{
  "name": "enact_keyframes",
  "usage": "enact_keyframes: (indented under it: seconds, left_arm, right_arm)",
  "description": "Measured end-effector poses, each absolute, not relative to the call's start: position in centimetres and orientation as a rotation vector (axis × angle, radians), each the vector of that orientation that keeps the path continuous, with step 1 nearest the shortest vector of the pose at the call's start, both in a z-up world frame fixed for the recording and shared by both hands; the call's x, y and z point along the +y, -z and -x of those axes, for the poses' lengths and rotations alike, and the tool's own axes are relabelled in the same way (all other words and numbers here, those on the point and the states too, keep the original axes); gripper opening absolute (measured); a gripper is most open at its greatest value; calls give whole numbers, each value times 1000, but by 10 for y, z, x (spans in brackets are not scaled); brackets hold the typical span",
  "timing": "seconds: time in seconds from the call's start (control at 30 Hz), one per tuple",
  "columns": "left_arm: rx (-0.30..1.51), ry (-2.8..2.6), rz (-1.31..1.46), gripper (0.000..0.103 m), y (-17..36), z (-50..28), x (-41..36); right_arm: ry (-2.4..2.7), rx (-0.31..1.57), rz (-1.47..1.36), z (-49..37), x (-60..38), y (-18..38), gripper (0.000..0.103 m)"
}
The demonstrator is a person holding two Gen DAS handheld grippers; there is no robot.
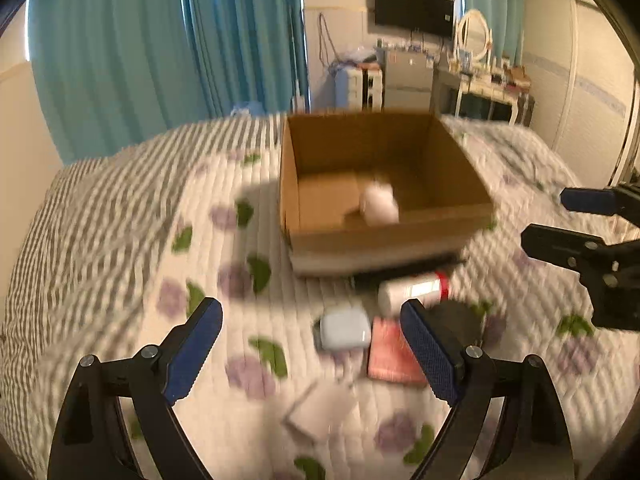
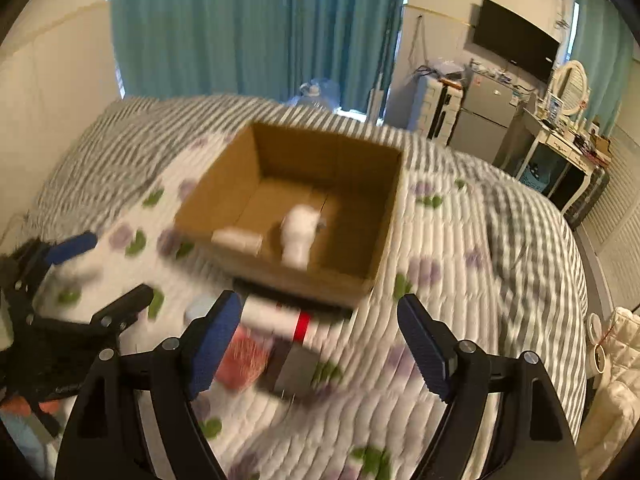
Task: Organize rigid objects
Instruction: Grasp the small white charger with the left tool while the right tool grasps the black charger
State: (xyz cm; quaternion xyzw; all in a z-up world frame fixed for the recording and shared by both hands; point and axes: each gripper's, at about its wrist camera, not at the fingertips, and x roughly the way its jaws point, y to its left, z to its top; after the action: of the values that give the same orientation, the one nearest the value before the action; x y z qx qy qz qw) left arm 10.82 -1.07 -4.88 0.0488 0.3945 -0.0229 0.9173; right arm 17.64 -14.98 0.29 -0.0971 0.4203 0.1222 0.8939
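An open cardboard box [image 1: 384,236] stands on the bed; it also shows in the right wrist view [image 2: 384,208]. A white rounded object [image 1: 378,202] lies inside it [image 2: 298,232], beside a small white cylinder [image 2: 236,240]. In front of the box lie a white bottle with a red band [image 1: 416,290] [image 2: 280,316], a pale blue case [image 1: 345,332], a pink flat box [image 1: 390,354] [image 2: 244,358], a dark flat object [image 2: 290,372] and a white flat piece [image 1: 320,410]. My left gripper [image 1: 312,350] is open and empty above them. My right gripper [image 2: 316,346] is open and empty, over the bottle.
The bed has a floral quilt [image 1: 120,280] and a striped sheet [image 2: 520,220]. Teal curtains [image 1: 160,40], a wall TV [image 1: 414,8], drawers and a dressing table [image 1: 492,84] stand behind. The right gripper shows at the right edge of the left wrist view [image 1: 580,224].
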Motion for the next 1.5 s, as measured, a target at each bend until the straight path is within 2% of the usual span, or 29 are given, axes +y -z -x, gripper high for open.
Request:
enact_keyframes:
  seconds: [0.27,0.43,0.63,0.67,0.73,0.87,0.97,1.0,1.03,1.37,1.5]
  left_arm:
    - [951,36,-152,90,109,-91,-21]
    - [1043,43,-236,78,137,-92,-32]
    - [1099,8,-205,75,160,-100,-27]
    - [1097,13,-209,72,161,-100,-28]
    - [1090,40,-209,56,159,-96,-31]
    - [1062,41,-164,52,145,-90,-28]
    - [996,39,-114,43,118,-86,-26]
    - [981,45,-94,31,109,-86,-24]
    - [970,62,-62,26,101,-89,-22]
    - [992,88,-45,24,116,-105,-13]
    - [1047,86,-40,28,130,-107,-10]
  right_arm:
    - [-273,974,219,-156,-145,63,81]
    - [-266,1012,195,-159,-151,77,81]
    - [-263,1037,166,-163,-158,84,81]
    - [-253,1045,167,-164,-157,87,81]
    - [-235,1056,168,-165,-159,91,81]
    - [-230,1063,175,-166,-158,93,81]
    - [-229,1069,184,-168,-156,94,81]
    - [-226,1073,188,-169,-155,95,81]
    - [-220,1078,195,-171,-153,96,81]
    - [-167,1215,255,-204,-130,139,81]
    - [-165,1254,256,-214,-124,152,81]
